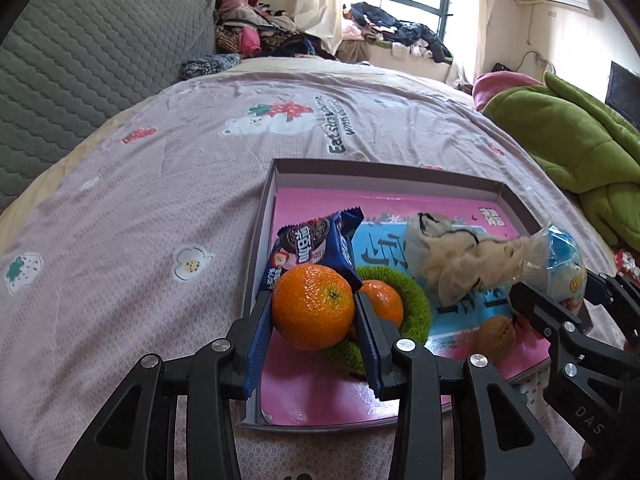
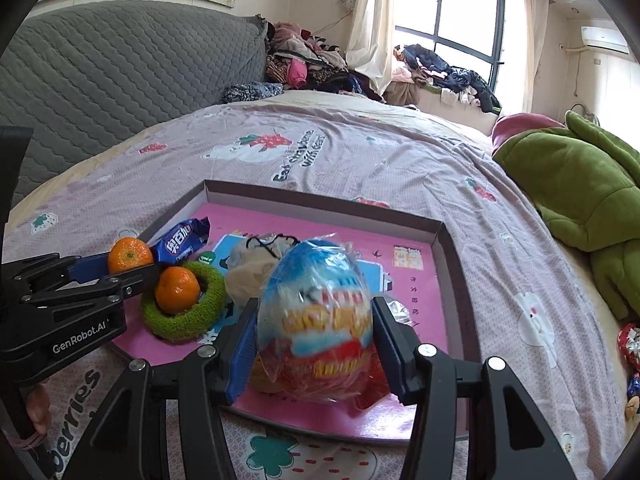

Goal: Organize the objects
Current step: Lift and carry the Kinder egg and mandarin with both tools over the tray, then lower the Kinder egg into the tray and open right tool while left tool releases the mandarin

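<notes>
My left gripper [image 1: 314,308] is shut on an orange tangerine [image 1: 313,306], held just above the near left corner of a shallow pink-lined box lid [image 1: 460,178] on the bed. In the right wrist view the same tangerine [image 2: 129,255] sits between the left gripper's fingers [image 2: 120,276]. My right gripper [image 2: 314,340] is shut on a plastic-wrapped toy egg [image 2: 316,316], blue on top and red below, over the lid's near edge [image 2: 452,272]. Inside the lid lie a second tangerine [image 2: 177,289] in a green knitted ring [image 2: 182,322], a blue biscuit packet [image 1: 320,240], and crumpled beige cloth [image 1: 452,256].
A walnut-like brown lump [image 1: 494,336] rests in the lid near the right gripper [image 1: 560,312]. A green blanket [image 2: 580,196] is heaped on the bed's right side. The grey padded headboard [image 1: 92,52] stands at left, clothes piles [image 2: 312,60] at the back. Small wrapped sweets [image 2: 630,344] lie at far right.
</notes>
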A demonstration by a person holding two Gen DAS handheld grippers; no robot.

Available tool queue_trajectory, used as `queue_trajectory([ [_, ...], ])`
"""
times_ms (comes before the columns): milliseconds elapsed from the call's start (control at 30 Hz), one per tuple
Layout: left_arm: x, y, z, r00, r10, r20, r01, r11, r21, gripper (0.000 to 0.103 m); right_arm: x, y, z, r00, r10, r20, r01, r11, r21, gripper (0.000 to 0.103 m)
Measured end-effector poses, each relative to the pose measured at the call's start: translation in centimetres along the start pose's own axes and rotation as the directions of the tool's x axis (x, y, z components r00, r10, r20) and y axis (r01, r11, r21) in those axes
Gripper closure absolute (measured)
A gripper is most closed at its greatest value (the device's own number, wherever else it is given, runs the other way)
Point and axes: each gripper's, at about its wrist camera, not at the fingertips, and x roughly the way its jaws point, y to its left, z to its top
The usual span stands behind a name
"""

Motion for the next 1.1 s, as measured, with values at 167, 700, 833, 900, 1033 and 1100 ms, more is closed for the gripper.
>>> queue_trajectory([
  [167, -0.19, -0.02, -0.27, 1.000, 0.001, 0.006, -0.001, 1.000, 0.004, 0.062, 0.64, 0.32, -0.35, 1.000, 0.001, -0.006, -0.001, 1.000, -0.005, 0.049],
  [700, -0.43, -0.30, -0.59, 1.000, 0.016, 0.012, -0.016, 1.000, 0.022, 0.061, 1.02, 0.47, -0.74, 1.000, -0.021, -0.016, 0.021, 1.000, -0.013, 0.049],
  [833, -0.44, -0.27, -0.62, 1.000, 0.018, 0.013, -0.018, 1.000, 0.021, 0.061, 1.03, 0.55, -0.82, 0.999, -0.026, -0.020, 0.025, 0.999, -0.021, 0.049],
  [900, -0.39, -0.29, -0.64, 1.000, 0.024, 0.012, -0.024, 0.999, 0.025, 0.058, 1.09, 0.47, -0.86, 0.999, -0.027, -0.025, 0.027, 0.999, -0.018, 0.049],
  [1033, -0.39, -0.03, -0.62, 1.000, 0.021, 0.010, -0.021, 1.000, 0.019, 0.056, 1.12, 0.32, -0.89, 0.999, -0.033, -0.031, 0.032, 0.999, -0.016, 0.049],
  [1100, -0.35, 0.13, -0.64, 1.000, 0.017, 0.005, -0.017, 1.000, 0.012, 0.055, 1.15, 0.36, -0.95, 0.999, -0.034, -0.034, 0.033, 0.999, -0.016, 0.049],
])
